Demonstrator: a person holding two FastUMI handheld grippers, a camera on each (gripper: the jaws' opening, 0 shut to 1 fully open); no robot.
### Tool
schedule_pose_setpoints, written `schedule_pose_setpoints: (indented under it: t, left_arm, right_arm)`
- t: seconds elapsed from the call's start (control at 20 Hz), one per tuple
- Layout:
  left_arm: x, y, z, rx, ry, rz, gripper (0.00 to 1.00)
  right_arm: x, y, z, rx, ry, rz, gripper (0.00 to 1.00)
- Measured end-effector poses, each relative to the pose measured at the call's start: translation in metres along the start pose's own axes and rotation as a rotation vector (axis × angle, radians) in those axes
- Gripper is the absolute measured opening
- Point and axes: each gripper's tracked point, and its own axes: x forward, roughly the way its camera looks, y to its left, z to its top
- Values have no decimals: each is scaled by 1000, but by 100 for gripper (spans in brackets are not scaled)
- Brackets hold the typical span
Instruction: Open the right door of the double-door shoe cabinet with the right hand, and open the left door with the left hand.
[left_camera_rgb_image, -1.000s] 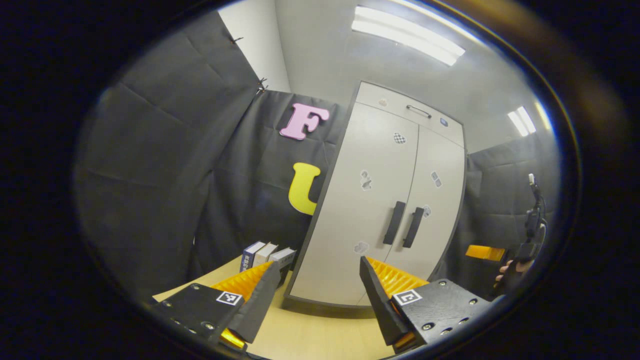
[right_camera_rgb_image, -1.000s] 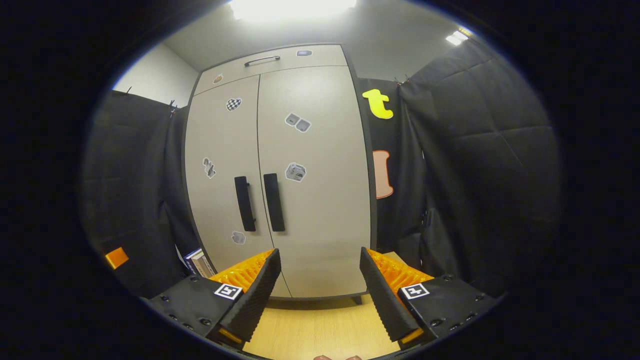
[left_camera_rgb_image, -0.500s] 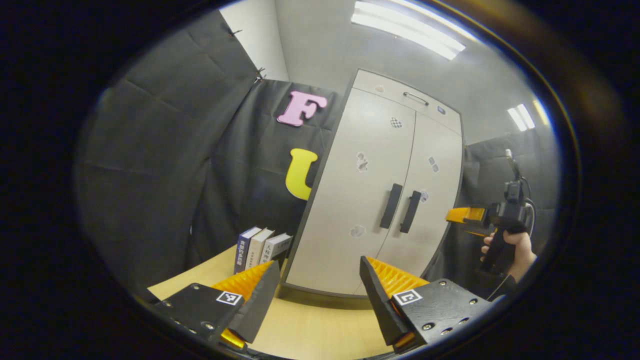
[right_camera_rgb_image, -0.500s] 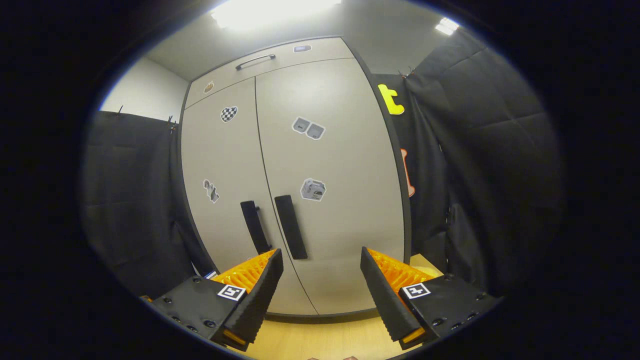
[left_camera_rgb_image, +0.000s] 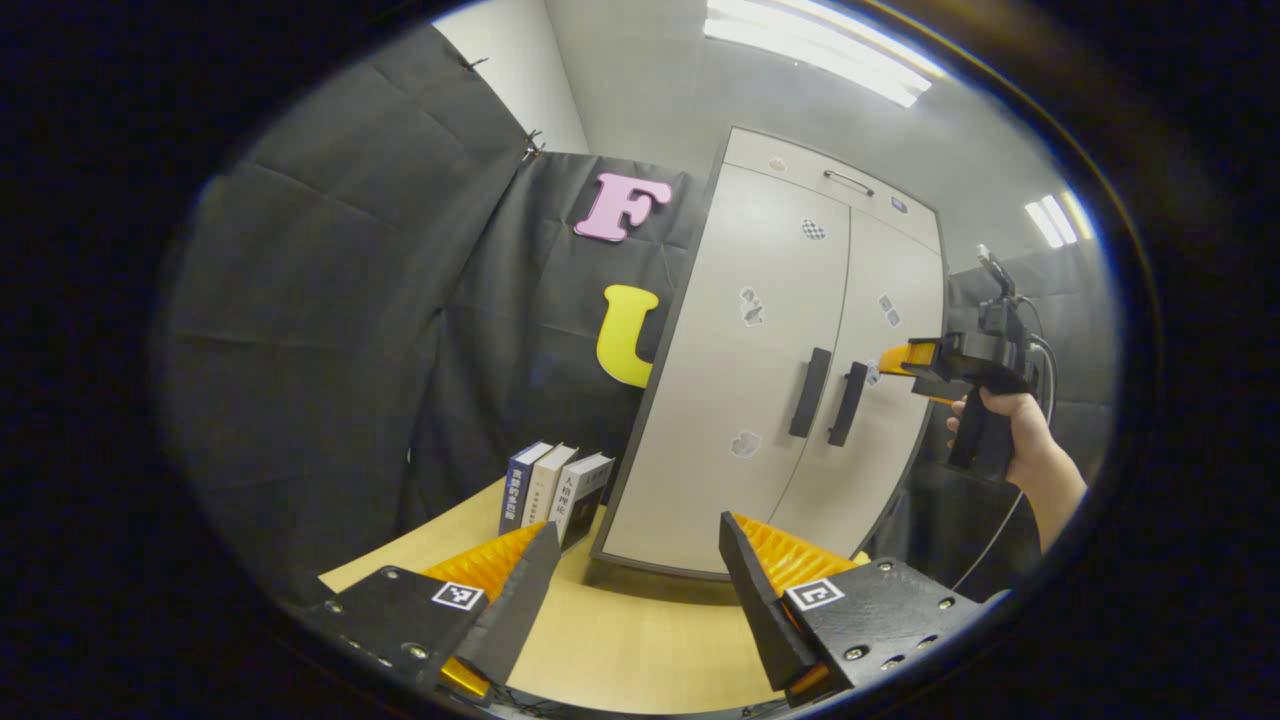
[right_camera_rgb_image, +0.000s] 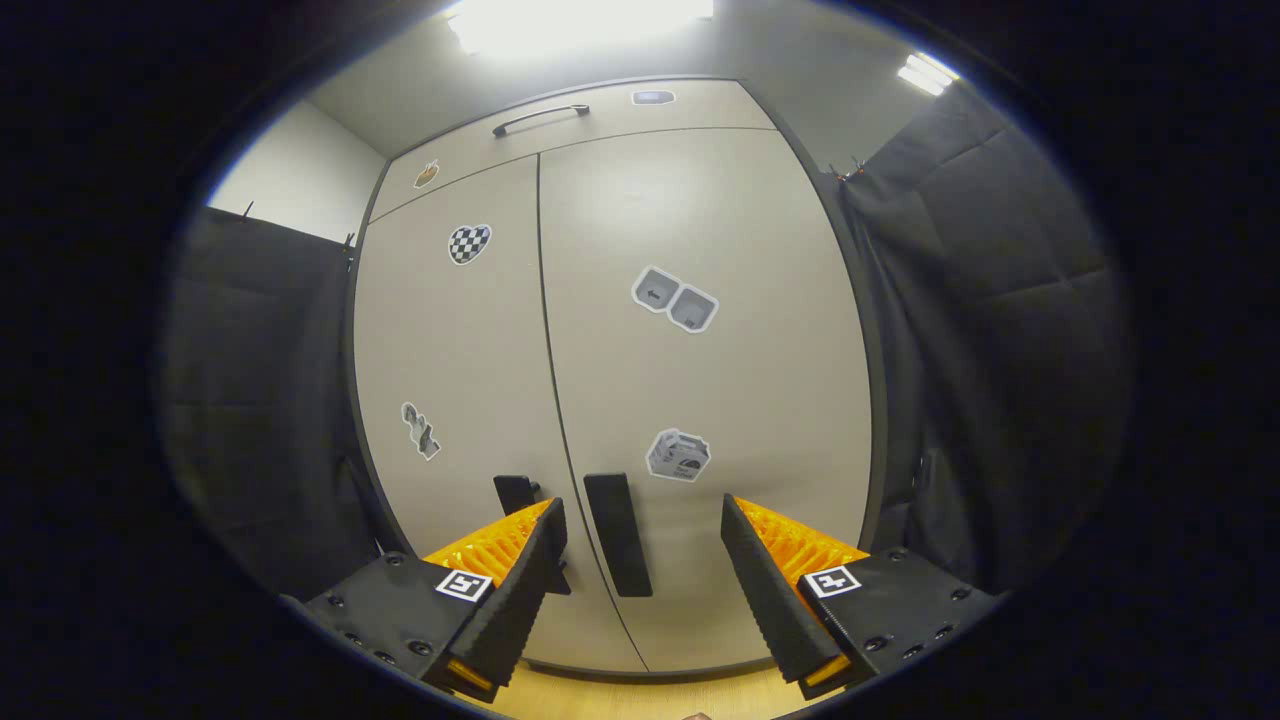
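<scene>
Beige and dark-edged, the double-door shoe cabinet (right_camera_rgb_image: 700, 380) stands on a light wooden table (left_camera_rgb_image: 620, 650) with both doors shut. The right door's black handle (right_camera_rgb_image: 618, 535) and the left door's black handle (right_camera_rgb_image: 520, 500) run upright side by side along the centre seam. Grey stickers (right_camera_rgb_image: 675, 298) dot both door fronts, and a slim handle (right_camera_rgb_image: 540, 117) sits on the top panel.

In the right gripper view, the right gripper (right_camera_rgb_image: 640, 590) has its jaws spread wide and holds nothing; the right door's handle lies between its orange-and-black fingers (right_camera_rgb_image: 770, 590), apart from both, while the left finger overlaps the left door's handle. The left gripper view shows this gripper (left_camera_rgb_image: 905, 362) held by a hand (left_camera_rgb_image: 1015, 440), its tip close to the right door.

The left gripper (left_camera_rgb_image: 640, 590) is well back from the cabinet, over the table, jaws wide apart and empty. Three books (left_camera_rgb_image: 553, 488) stand just beside the cabinet's left side, against the black cloth wall (left_camera_rgb_image: 330, 300)
</scene>
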Motion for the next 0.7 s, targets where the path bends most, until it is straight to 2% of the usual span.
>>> schedule_pose_setpoints:
  t: [0.45, 0.5, 0.55, 0.65, 0.7]
  left_arm:
    - [5, 23, -3, 16, 7, 29, 93]
    - [6, 25, -3, 20, 6, 29, 93]
    - [7, 26, 0, 24, 2, 25, 93]
    - [7, 24, 5, 26, -15, 7, 93]
    - [7, 24, 5, 27, -20, 1, 93]
  right_arm:
    - [53, 13, -33, -86, 74, -44, 98]
    - [57, 13, -37, -86, 78, -47, 92]
    - [60, 11, -38, -82, 73, -57, 98]
    - [66, 6, -41, -82, 79, -80, 97]
    - [69, 6, -41, -79, 82, -81, 92]
